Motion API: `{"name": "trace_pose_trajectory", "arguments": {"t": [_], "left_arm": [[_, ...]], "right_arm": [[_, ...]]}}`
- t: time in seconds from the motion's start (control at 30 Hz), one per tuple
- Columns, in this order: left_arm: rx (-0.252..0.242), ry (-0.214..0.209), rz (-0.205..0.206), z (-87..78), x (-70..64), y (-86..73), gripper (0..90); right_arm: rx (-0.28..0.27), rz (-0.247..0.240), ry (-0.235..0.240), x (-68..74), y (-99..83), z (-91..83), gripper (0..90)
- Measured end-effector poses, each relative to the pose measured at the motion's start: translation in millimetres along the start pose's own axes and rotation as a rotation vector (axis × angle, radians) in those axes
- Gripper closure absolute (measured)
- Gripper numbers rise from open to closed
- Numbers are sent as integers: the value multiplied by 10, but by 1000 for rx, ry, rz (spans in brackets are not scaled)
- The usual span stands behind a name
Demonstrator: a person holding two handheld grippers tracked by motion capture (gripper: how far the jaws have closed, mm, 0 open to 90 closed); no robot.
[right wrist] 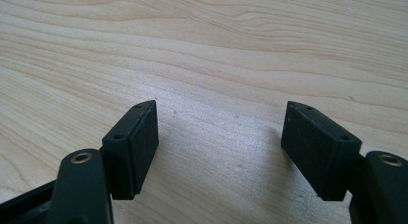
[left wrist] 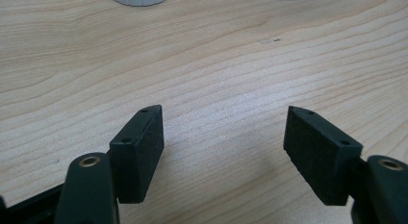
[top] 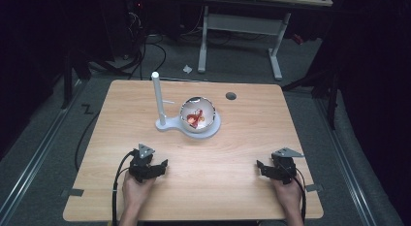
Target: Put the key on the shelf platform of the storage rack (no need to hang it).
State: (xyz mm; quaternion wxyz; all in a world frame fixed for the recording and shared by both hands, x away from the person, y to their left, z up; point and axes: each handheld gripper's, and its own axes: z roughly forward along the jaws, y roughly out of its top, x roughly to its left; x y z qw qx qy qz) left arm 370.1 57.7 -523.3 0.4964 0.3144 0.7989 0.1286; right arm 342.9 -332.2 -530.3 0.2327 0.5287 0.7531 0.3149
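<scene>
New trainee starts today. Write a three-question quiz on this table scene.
1. True or false: the left gripper holds the bowl.
2. What rises from the white stand left of the bowl? A) a white post B) a lamp C) a bottle
3. How do the jaws of the right gripper stand?

Key:
1. False; it rests near the table's front edge, apart from the bowl.
2. A.
3. Open, with nothing between them.

On the bench [top: 232, 153], a bowl [top: 197, 113] sits on a stand's base [top: 206, 130] toward the far middle, with an upright post [top: 158, 97] just left of it. The left gripper [top: 154, 169] rests near the front left, the right gripper [top: 265, 169] front right, well apart.
</scene>
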Motion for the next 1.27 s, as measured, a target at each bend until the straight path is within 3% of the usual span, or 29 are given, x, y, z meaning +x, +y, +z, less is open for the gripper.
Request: {"name": "trace_pose_trajectory", "arguments": {"t": [0.17,0.23,0.4,0.43,0.6,0.7,1.27], "left_arm": [[0,-3,21,17,4,-32,306],[-9,9,10,30,-2,-44,305],[-17,13,47,50,14,-85,294],[-17,20,36,48,6,-92,294],[-25,7,58,57,21,-107,285],[-35,-2,34,53,26,-119,273],[-49,1,29,56,32,-122,258]], "right_arm": [[0,0,0,0,0,0,293],[0,-1,0,-1,0,0,293],[0,0,0,0,0,0,294],[0,0,0,0,0,0,293],[0,0,0,0,0,0,294],[0,0,0,0,0,0,294],[-1,1,1,-1,0,-1,294]]}}
